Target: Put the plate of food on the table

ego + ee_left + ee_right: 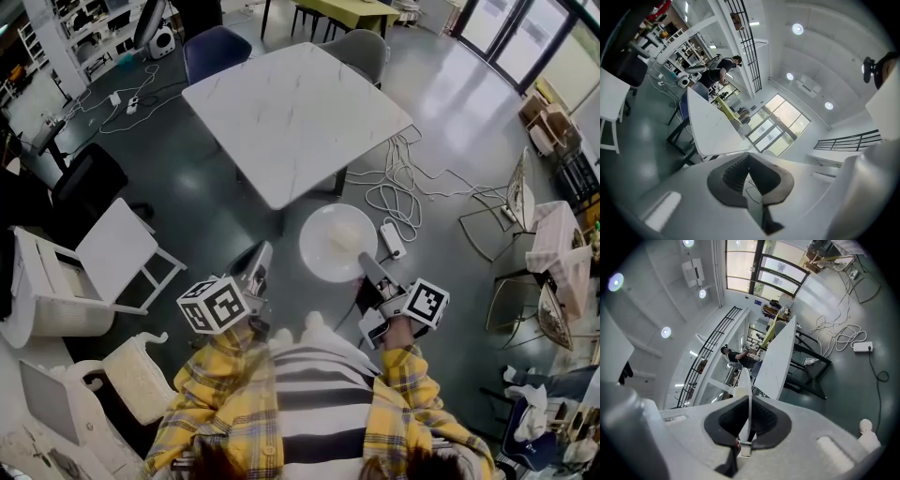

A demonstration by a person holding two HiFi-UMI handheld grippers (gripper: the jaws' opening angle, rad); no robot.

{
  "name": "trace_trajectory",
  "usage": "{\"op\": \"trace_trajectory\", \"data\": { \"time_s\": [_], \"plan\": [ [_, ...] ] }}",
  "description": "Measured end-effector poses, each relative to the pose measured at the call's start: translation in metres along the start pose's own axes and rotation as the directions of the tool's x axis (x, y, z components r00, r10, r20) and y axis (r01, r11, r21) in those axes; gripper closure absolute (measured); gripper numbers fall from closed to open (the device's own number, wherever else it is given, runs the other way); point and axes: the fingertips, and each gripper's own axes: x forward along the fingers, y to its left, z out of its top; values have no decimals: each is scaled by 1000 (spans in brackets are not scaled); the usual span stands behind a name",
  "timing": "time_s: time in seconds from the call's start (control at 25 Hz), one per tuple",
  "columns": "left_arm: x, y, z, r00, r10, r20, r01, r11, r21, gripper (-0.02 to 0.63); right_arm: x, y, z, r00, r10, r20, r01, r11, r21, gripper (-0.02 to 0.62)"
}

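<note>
- Head view, far left: a white chair (117, 251) stands well apart from the line to the table, so I ignore it.
- My left gripper (262, 253) is closed on nothing. In its own view the pads (733, 176) meet with only air beyond. It hangs just left of the plate without touching it.
- The plate (328, 248), with a pale lump of food (345, 234), sits over dark floor, near the table (291, 112) but short of its near corner.
- My right gripper (365, 260) is clamped on the plate's near-right rim. The right gripper view shows that rim (750, 380) edge-on between the pads.
- The table lies straight ahead and a little left of the plate, its corner pointing at me. The right hand alone carries. I judge the move to be forward and up over that corner onto the wide bare top.
- Cables (403, 187) and a power strip (392, 240) lie on the floor just right of the plate. They could trip me but do not block the plate.
</note>
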Motion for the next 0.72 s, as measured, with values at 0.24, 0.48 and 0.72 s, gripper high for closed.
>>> {"op": "trace_trajectory", "data": {
  "time_s": [0.24,0.48,0.72],
  "plan": [
    [-4,3,-2,1000,2,-12,-2,1000,-3,620,3,-1,-8,1000,-4,2,4,1000,26,588],
    [-4,8,-4,1000,6,-25,-6,1000,-16,620,5,-5,-14,1000,-20,-7,20,999,27,588],
    [7,16,-5,999,20,-29,-21,999,-32,620,10,-14,-9,999,-38,-17,39,998,41,588]
  ]
}}
